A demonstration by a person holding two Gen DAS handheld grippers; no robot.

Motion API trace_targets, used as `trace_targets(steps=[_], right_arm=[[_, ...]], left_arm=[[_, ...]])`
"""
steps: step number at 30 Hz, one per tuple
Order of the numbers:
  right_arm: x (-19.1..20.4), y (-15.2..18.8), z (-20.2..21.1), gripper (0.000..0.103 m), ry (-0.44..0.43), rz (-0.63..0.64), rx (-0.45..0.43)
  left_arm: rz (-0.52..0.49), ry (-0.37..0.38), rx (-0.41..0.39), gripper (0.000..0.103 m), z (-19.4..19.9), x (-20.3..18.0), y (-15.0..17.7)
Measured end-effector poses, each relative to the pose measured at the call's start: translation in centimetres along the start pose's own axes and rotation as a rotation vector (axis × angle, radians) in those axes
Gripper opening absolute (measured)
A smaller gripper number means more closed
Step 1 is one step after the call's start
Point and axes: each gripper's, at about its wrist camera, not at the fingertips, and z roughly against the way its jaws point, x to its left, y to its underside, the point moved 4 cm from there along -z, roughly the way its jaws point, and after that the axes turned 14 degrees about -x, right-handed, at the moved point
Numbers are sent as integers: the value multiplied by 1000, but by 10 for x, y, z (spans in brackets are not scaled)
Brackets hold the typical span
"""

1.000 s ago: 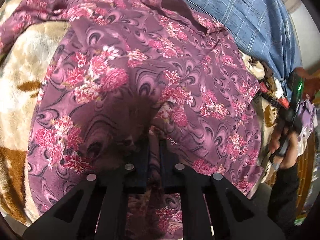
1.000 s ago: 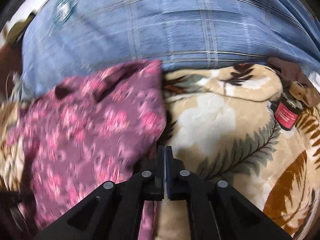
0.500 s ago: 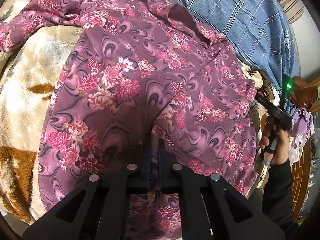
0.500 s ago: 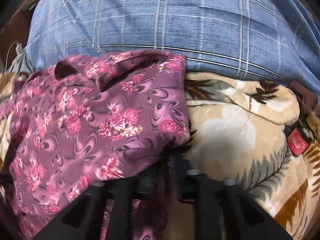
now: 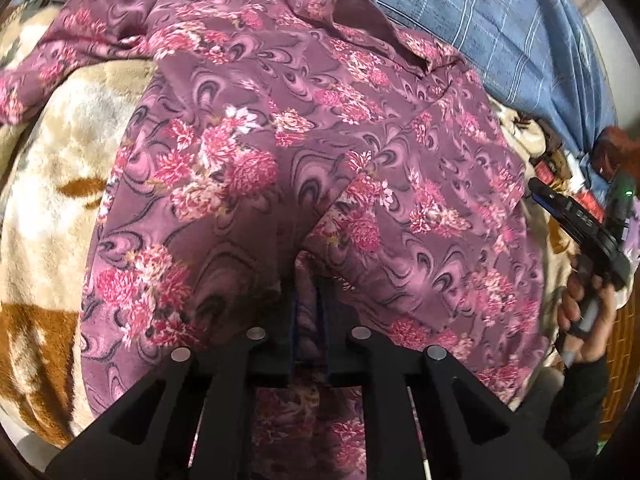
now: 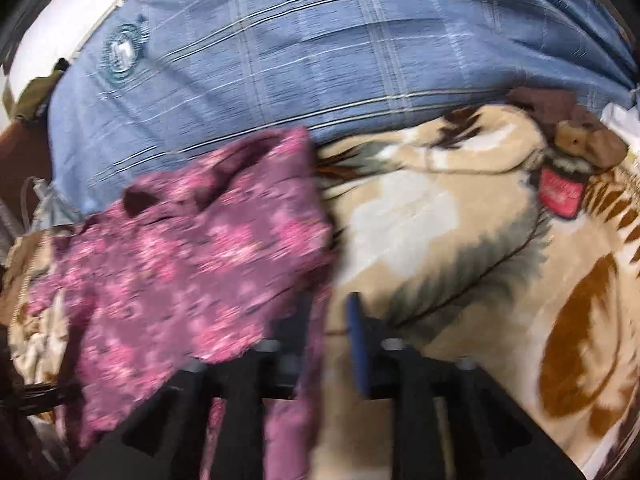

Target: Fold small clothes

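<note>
A plush beige blanket (image 5: 52,216) with brown and grey-green leaf prints covers the bed. Beyond it, from 10 to 2 o'clock in both views, lies a blue plaid bedcover (image 6: 320,80) bearing a round pale emblem at 10 o'clock in the right wrist view. A strip of pale wall shows at the top left corner of that view. At 2 o'clock there, a red-labelled bottle (image 6: 560,194) rests on the blanket just below a brown plush toy (image 6: 576,136).

The purple floral garment (image 5: 312,184) lies spread on the blanket, filling the middle of the left wrist view. Its long axis runs from 6 o'clock up toward 12, with the dark collar opening at about 1 o'clock near the plaid cover and one sleeve trailing out to 10 o'clock. Its near hem hangs down at 6 o'clock.

The left gripper (image 5: 308,320) has its jaws nearly together, clamped on a fold of the garment's near edge. The right gripper (image 6: 332,332) appears at 3 o'clock in the left wrist view, held in a hand (image 5: 580,308). In its own blurred view its jaws stand slightly apart with a strip of the garment's right edge running between them; I cannot tell whether they grip it.
</note>
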Motion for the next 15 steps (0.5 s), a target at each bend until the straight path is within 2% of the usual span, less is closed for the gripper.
trace_targets(steps=[3, 5, 8, 10, 11, 12, 13, 15], right_arm=[[22, 15, 10, 39, -18, -13, 37], [44, 25, 28, 39, -53, -23, 19], [55, 44, 65, 48, -65, -85, 26], [57, 52, 82, 51, -94, -118, 29], [54, 62, 100, 53, -97, -123, 26], [50, 68, 107, 60, -94, -125, 28], [44, 77, 117, 66, -93, -132, 34], [30, 99, 133, 66, -95, -154, 65]], left_arm=[[-8, 9, -12, 8, 0, 0, -2], [6, 28, -7, 9, 1, 3, -2], [23, 42, -13, 14, 17, 9, -1], [14, 40, -84, 26, 45, 14, 6], [15, 37, -112, 43, 55, 17, 11], [24, 24, -141, 59, 68, 23, 19], [36, 7, -157, 60, 76, 29, 28], [56, -44, -179, 60, 93, 44, 47]])
